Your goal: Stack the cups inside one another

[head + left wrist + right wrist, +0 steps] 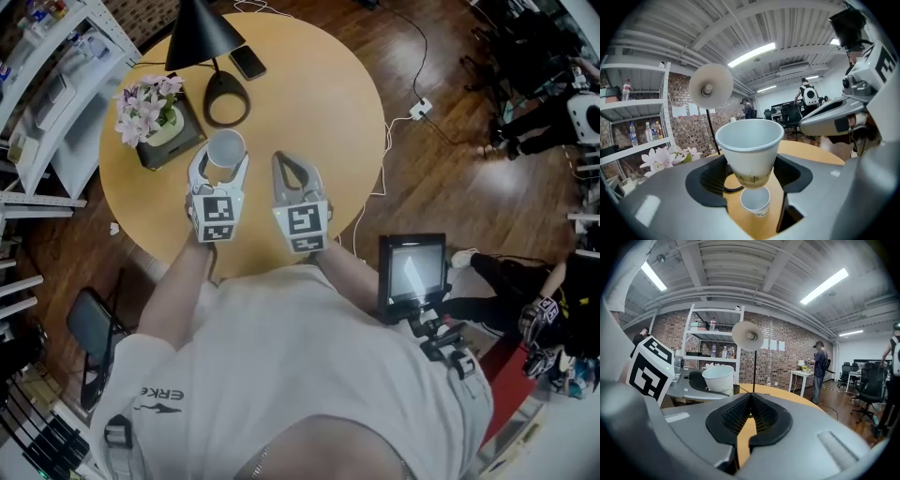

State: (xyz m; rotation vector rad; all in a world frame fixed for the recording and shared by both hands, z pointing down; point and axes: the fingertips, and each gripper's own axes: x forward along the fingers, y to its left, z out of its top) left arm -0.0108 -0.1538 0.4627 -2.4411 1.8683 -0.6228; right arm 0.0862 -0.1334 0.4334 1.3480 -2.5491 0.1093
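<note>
cup (749,150): upright, off the table (319,103), gripped between the wide-set jaws of the left gripper (221,161) | second cup (755,201): stood on table beyond the jaws | right gripper (291,167): jaws closed together, empty, beside left | lamp (202,37): behind

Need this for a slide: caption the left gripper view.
Left gripper holds a paper cup above a second cup on the wooden table.
</note>
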